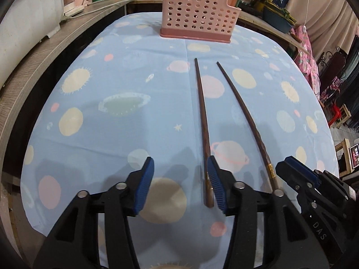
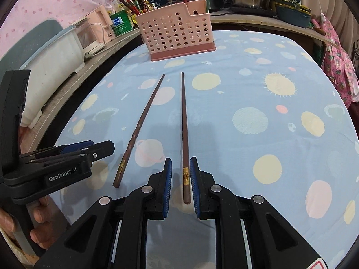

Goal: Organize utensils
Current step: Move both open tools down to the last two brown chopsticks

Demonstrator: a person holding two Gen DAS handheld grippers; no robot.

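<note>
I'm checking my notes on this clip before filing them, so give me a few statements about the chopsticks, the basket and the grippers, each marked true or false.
1. Two dark chopsticks lie on the planet-print tablecloth. True: the left chopstick and the right chopstick lie apart.
2. The pink basket lies tipped on its side. False: it stands upright at the far end of the cloth.
3. The right gripper has its pads on either side of the right chopstick's thick end. True, with small gaps showing.
4. The left gripper is clamped on a chopstick. False: its jaws stand open, and the left chopstick lies by its right pad.
5. Both chopsticks already stand in the basket. False: both lie on the cloth.
</note>
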